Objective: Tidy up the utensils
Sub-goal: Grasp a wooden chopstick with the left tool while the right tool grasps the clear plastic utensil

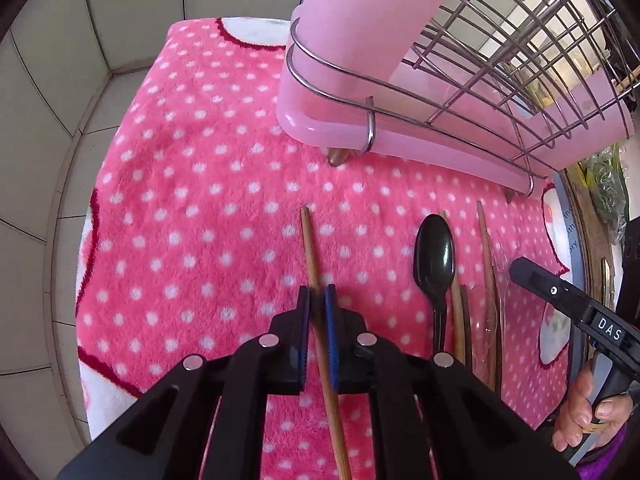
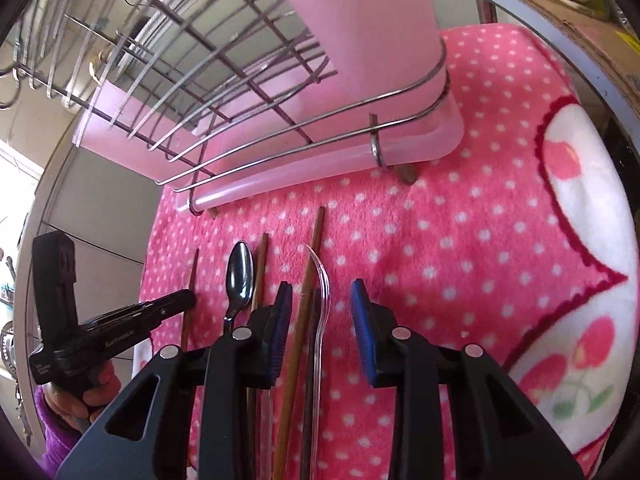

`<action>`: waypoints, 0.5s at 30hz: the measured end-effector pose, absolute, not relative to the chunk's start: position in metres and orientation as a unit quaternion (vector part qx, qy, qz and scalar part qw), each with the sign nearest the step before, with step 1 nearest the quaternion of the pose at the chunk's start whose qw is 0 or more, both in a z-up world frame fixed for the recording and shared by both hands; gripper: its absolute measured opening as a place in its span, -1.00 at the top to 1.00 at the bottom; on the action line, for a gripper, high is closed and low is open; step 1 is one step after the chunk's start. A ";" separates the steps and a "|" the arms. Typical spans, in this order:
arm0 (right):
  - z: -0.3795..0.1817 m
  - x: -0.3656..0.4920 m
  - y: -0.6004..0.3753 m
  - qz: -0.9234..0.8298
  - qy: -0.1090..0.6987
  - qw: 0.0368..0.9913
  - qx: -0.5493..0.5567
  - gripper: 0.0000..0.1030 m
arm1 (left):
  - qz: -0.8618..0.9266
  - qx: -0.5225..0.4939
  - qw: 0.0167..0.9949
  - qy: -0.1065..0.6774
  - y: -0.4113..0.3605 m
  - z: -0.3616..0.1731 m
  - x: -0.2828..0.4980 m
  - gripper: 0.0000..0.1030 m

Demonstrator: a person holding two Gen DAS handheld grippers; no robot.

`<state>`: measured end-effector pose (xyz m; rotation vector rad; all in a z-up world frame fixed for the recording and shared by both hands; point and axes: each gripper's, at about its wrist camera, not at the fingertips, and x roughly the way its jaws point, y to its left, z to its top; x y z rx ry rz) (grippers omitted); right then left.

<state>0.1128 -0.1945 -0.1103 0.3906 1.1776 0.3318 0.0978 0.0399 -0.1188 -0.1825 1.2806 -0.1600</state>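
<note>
In the left wrist view my left gripper [image 1: 317, 296] is shut on a wooden chopstick [image 1: 310, 240], its blue pads against the stick's sides; the stick lies on the pink blanket. To the right lie a black spoon [image 1: 434, 256] and more chopsticks [image 1: 486, 248]. In the right wrist view my right gripper [image 2: 321, 286] is open low over the row, with a brown chopstick [image 2: 314, 248] and a clear plastic spoon [image 2: 322, 276] between its pads, neither touched. The black spoon [image 2: 240, 272] lies just left of its left finger. Farther left, the left gripper [image 2: 188, 298] shows.
A wire dish rack [image 1: 500, 40] on a pink plastic tray [image 1: 320, 120] stands just beyond the utensils. The pink dotted blanket [image 1: 200, 200] covers the surface. Tiled wall [image 1: 60, 80] lies to the left, a cardboard box [image 2: 560, 20] to the right. A hand [image 1: 580, 412] holds the right gripper.
</note>
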 end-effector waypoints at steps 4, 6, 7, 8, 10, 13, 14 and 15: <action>-0.121 0.120 -0.183 0.149 0.560 0.799 0.162 0.81 | -0.081 -0.078 0.788 0.605 0.037 -0.121 0.105 0.86; -0.122 0.121 -0.181 0.150 0.556 0.802 0.159 0.92 | -0.082 -0.076 0.785 0.609 0.037 -0.121 0.109 0.86; -0.121 0.120 -0.180 0.150 0.554 0.804 0.159 0.92 | -0.083 -0.074 0.784 0.610 0.035 -0.121 0.111 0.86; -0.121 0.118 -0.182 0.151 0.551 0.805 0.161 0.93 | -0.083 -0.074 0.784 0.611 0.034 -0.121 0.112 0.86; -0.118 0.112 -0.184 0.151 0.545 0.808 0.167 0.93 | -0.083 -0.075 0.785 0.609 0.035 -0.121 0.112 0.85; -0.111 0.104 -0.195 0.149 0.530 0.816 0.176 0.93 | -0.087 -0.083 0.791 0.599 0.038 -0.119 0.109 0.86; -0.109 0.102 -0.199 0.149 0.525 0.819 0.180 0.93 | -0.087 -0.086 0.794 0.596 0.041 -0.118 0.105 0.87; -0.106 0.099 -0.201 0.149 0.520 0.821 0.184 0.93 | -0.089 -0.090 0.796 0.592 0.044 -0.116 0.102 0.87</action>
